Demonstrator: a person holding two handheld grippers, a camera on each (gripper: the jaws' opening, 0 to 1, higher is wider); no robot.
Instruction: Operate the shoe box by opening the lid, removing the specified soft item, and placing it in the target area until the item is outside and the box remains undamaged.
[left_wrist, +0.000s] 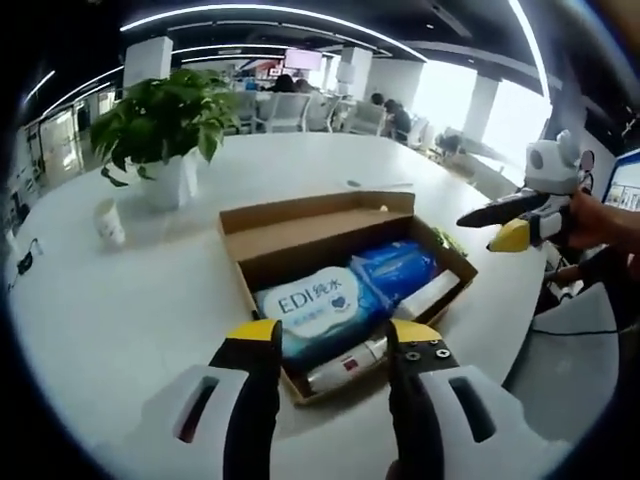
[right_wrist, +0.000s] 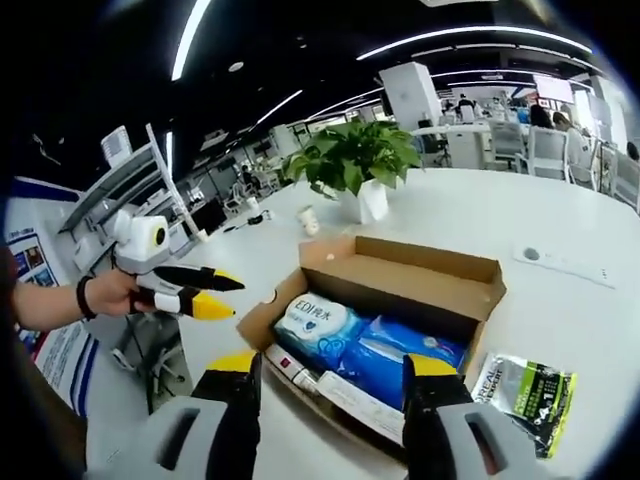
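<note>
The box (left_wrist: 340, 290) sits open on the white table (left_wrist: 120, 300), its lid (left_wrist: 320, 225) folded back flat on the side toward the plant (left_wrist: 165, 115). Inside the box lie a white wipes pack (left_wrist: 318, 308) marked EDI, a blue pack (left_wrist: 395, 268) just beside it, and a white tube (left_wrist: 348, 365) with a red mark along the box's near wall. A second long white item (left_wrist: 428, 295) lies by the blue pack.

The left hand-held gripper (left_wrist: 330, 335) hangs over the near edge of the box, jaws spread apart and grasping nothing, with the wipes pack and tube between them in the left gripper view. The right hand-held gripper (right_wrist: 330, 372) is likewise released, jaws wide and bare at the box's other side.

Beyond the box, a paper cup (left_wrist: 110, 222) stands near the potted plant. A green-and-black packet (right_wrist: 525, 395) lies on the table just beside the box.
</note>
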